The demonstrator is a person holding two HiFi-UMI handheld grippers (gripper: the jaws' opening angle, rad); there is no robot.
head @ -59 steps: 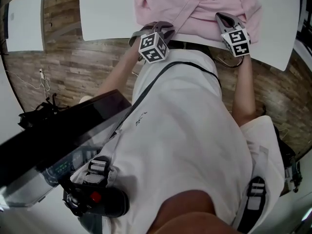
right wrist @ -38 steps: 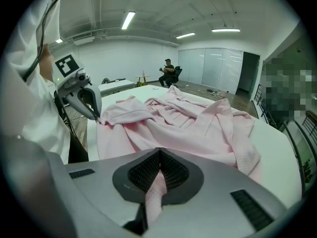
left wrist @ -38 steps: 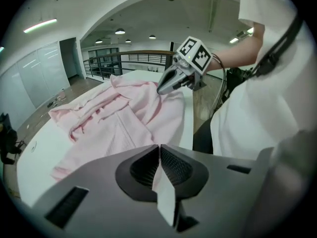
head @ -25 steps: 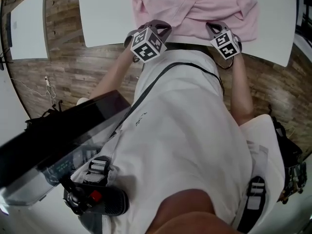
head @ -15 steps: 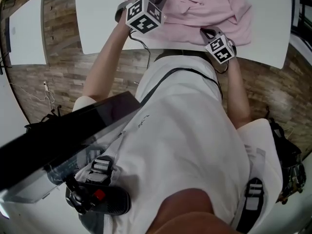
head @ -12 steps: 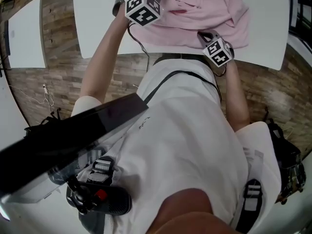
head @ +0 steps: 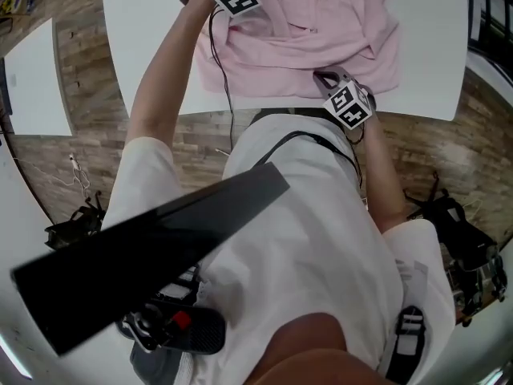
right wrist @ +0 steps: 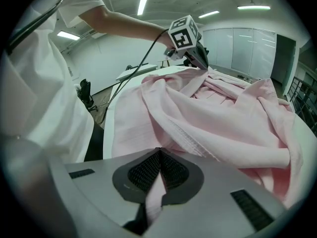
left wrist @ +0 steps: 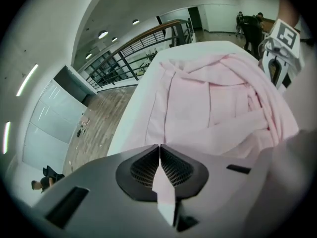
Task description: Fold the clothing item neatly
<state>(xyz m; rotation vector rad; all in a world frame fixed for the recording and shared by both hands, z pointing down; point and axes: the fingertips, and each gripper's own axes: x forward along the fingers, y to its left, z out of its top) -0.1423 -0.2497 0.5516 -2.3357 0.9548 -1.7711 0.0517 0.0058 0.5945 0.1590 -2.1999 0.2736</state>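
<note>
The white table (head: 148, 62) is carrying the pink garment (head: 296, 50), lying rumpled from its near edge inward with no neat fold showing yet, while the left gripper (left wrist: 159, 150) and right gripper (right wrist: 157, 152) are each pinching its cloth — jaws pressed tight.

1. The garment (head: 296, 38) lies on the table (head: 144, 46), reaching its near edge
2. At its far left part, the left gripper (left wrist: 159, 150); at its near hem, right of centre, the right gripper (head: 322, 77)
3. A second table (head: 36, 79) stands further left, across a strip of floor (head: 88, 95)
</note>
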